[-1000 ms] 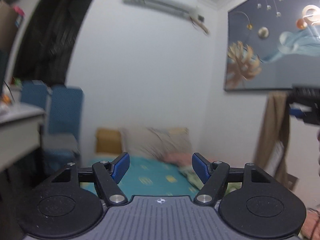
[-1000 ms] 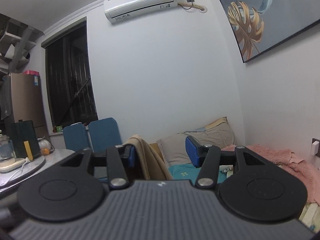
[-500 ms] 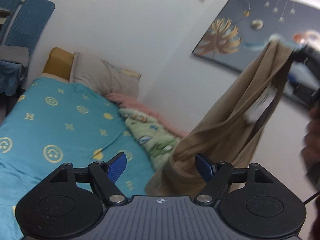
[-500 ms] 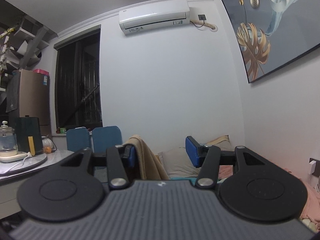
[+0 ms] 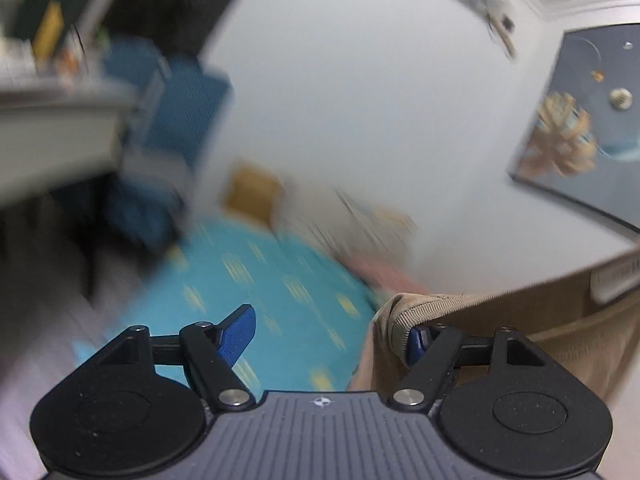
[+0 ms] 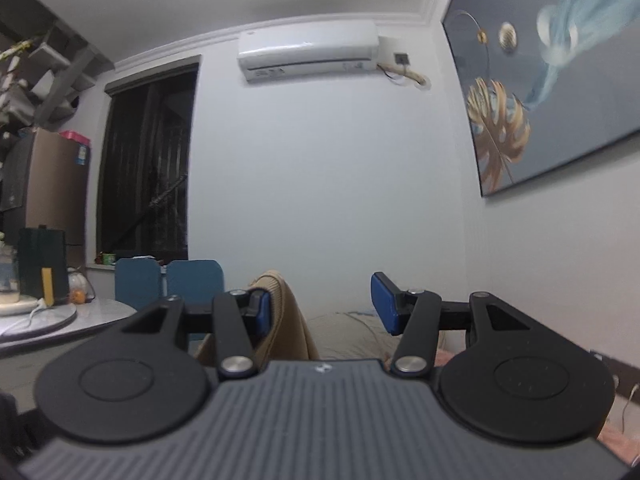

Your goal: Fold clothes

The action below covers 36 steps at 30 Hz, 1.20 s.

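A tan garment (image 5: pixel 500 320) stretches in from the right of the left wrist view, and its ribbed hem is hooked over the right finger of my left gripper (image 5: pixel 326 330). The jaws there stand wide apart, with nothing between the blue pads. In the right wrist view the same tan garment (image 6: pixel 286 312) drapes over the left finger of my right gripper (image 6: pixel 322 300). Its other pad stands well clear, with an open gap between. A white label shows on the cloth at the far right.
Below lies a bed with a teal sheet (image 5: pixel 248 280), with pillows (image 5: pixel 360 224) at its head. A grey table (image 6: pixel 60 316) with a kettle and blue chairs (image 6: pixel 192 280) stand to the left. A painting (image 6: pixel 560 80) hangs on the right wall.
The left view has swung and rolled. The tan garment, hanging off to the right half a second ago, now lies over the left gripper's right finger. The right view has risen slightly.
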Tool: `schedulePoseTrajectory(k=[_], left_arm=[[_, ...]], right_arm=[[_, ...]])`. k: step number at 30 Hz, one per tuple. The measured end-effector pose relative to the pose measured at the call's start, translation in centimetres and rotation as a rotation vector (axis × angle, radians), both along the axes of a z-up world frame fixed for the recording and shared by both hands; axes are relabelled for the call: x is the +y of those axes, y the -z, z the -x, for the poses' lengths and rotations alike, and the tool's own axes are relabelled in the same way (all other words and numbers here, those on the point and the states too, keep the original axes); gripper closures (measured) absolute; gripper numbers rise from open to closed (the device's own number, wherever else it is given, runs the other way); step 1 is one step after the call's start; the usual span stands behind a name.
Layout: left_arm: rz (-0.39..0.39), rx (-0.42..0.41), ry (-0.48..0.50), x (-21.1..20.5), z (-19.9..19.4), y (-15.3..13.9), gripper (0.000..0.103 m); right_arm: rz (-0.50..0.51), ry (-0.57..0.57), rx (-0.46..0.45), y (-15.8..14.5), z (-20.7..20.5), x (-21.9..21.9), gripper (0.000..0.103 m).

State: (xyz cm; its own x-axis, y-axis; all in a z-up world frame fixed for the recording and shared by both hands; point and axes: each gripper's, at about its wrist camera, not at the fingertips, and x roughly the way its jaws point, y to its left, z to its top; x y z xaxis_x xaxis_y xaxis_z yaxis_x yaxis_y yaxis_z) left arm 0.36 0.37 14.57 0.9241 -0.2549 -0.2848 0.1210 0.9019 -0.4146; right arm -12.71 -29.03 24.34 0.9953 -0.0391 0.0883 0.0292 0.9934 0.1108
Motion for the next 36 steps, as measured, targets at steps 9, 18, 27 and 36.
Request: schedulePoseTrajectory(k=[9,18,27,36], left_arm=[[-0.049,-0.285,-0.226,4.8,-0.1,-17.7,0.028],[-0.085,-0.425,-0.251,5.6,3.7,-24.8,0.028],[-0.103,-0.392,-0.231,6.3,10.2,-24.6,0.029],[-0.158,-0.330,-0.250,4.6,4.2,-22.3,0.028]], right_arm=[[-0.195,-0.079,-0.006,-6.4,-3.6,-1.1,0.050],[-0.159,-0.101,-0.129,-11.2,1.7,0.4,0.050],[-0.114,-0.088,-0.109,-10.7,5.4,0.6,0.050],[-0.074,-0.029,-0.064,-9.1,-0.9,0.5,0.050]])
